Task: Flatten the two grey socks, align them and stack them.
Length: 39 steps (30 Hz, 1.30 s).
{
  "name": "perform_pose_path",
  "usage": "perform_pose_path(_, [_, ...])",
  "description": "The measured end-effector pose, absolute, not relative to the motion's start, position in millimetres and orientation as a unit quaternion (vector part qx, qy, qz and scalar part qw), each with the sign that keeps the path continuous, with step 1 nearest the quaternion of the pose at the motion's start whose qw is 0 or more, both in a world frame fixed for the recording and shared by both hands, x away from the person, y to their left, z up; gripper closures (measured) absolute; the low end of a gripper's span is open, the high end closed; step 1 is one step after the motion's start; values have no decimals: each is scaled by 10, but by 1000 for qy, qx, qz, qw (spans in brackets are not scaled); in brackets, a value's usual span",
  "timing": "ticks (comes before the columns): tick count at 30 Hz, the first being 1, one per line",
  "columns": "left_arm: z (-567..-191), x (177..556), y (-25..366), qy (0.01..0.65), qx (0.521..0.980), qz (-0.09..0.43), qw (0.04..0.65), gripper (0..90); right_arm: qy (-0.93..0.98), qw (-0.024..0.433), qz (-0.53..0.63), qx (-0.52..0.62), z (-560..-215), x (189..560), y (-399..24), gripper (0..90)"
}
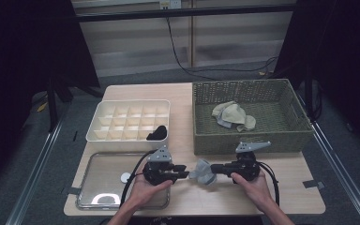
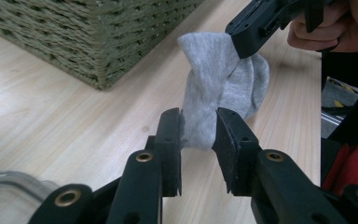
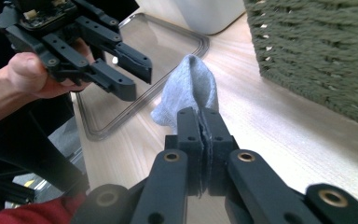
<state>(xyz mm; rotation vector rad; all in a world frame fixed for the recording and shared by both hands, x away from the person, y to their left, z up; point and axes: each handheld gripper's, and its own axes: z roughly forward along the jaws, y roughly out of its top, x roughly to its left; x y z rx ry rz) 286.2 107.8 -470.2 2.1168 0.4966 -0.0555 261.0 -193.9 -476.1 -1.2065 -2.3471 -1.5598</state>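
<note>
Underneath, a pale wooden table (image 1: 281,187) meets grey carpet (image 1: 337,154).

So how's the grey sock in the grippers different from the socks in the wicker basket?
The grey sock hangs above the table, pinched shut in the right gripper; the beige socks lie loose in the wicker basket, untouched. The grey one is bunched and upright, while the beige ones sprawl flat in a small heap. Both are soft fabric.

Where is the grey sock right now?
High view: the grey sock hangs between the left gripper and right gripper, in front of the wicker basket.
</note>
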Motion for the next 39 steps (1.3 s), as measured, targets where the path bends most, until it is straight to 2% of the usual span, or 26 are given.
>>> perform_pose_path(6, [-4797,2860,986,193,876,-32,440,705,-772,45,-498,-392,-4832,2637,-1897,878])
perform_pose_path(16, [-4841,2830,936,190,884,-34,425,820,-780,42,-487,-392,-4892,2652,-1894,856])
perform_pose_path(25, [-4842,2865,976,198,881,-33,428,863,-781,23,-480,-399,-4874,2641,-1903,736])
perform_pose_path(29, [-4832,2856,982,199,880,-33,430,872,-779,20,-485,-396,-4834,2599,-1924,741])
perform_pose_path(33, [-4833,2827,951,193,880,-39,432,868,-786,24,-477,-393,-4858,2596,-1902,792])
perform_pose_path(39, [-4840,2778,890,184,885,-45,425,841,-792,25,-468,-392,-4882,2572,-1900,795])
